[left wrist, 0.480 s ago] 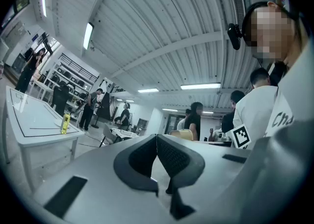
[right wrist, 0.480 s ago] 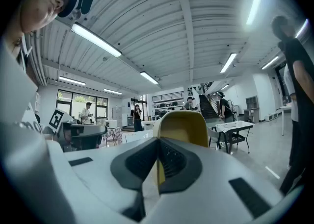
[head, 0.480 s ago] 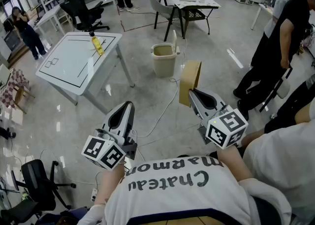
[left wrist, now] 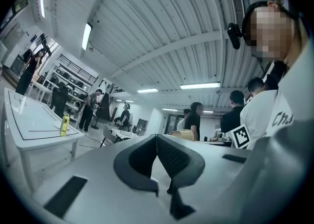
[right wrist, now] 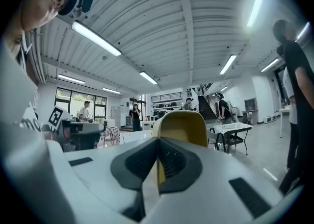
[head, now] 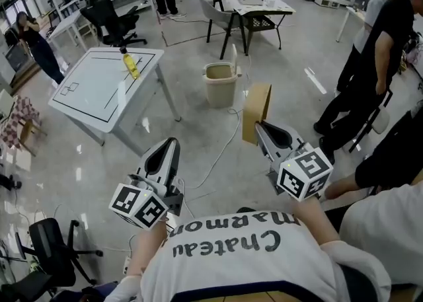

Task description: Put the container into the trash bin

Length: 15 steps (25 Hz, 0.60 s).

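Observation:
A tan, flat-sided container (head: 256, 112) stands upright in my right gripper (head: 258, 124), whose jaws are shut on its lower edge. In the right gripper view the container (right wrist: 182, 127) rises yellow just beyond the closed jaws of that gripper (right wrist: 157, 142). The beige trash bin (head: 221, 82) stands open on the floor ahead, beyond the container and slightly left of it. My left gripper (head: 173, 142) hangs lower left, shut with nothing in it; in the left gripper view its pads meet (left wrist: 157, 137).
A white table (head: 99, 89) with a yellow bottle (head: 130, 63) stands left of the bin. A cable (head: 223, 143) trails across the floor from the bin. People stand at the right (head: 373, 56). A dark table and chair (head: 254, 4) lie behind the bin.
The bin and the floor have slid slightly down in the head view. Both grippers keep the same pose, and the container stays in the right one.

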Available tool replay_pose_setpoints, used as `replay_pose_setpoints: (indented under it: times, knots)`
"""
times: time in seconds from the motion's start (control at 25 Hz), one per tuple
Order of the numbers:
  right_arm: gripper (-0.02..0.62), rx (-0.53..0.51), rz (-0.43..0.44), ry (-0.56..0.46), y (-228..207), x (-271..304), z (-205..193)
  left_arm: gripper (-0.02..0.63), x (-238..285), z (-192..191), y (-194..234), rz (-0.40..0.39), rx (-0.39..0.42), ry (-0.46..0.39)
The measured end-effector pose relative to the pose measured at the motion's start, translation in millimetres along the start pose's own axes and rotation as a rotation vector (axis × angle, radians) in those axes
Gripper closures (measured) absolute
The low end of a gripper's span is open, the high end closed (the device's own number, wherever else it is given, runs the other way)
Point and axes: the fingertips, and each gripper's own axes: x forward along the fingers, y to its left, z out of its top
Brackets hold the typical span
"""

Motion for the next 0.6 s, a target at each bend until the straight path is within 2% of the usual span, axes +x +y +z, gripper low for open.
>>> replay_pose_setpoints:
  times: [0.36, 0.6]
  knots:
    - [0.563, 0.082, -0.003, 0.030, -32.9, 22.3, -16.7, 0.583, 30.4, -25.0, 20.0, 0.013, -0.051, 0.047]
    - [0.563, 0.095, 0.002, 0.035, -88.2, 63.8, -10.4, 0.583, 83.9, -21.5, 41.3, 0.038, -0.072, 0.004]
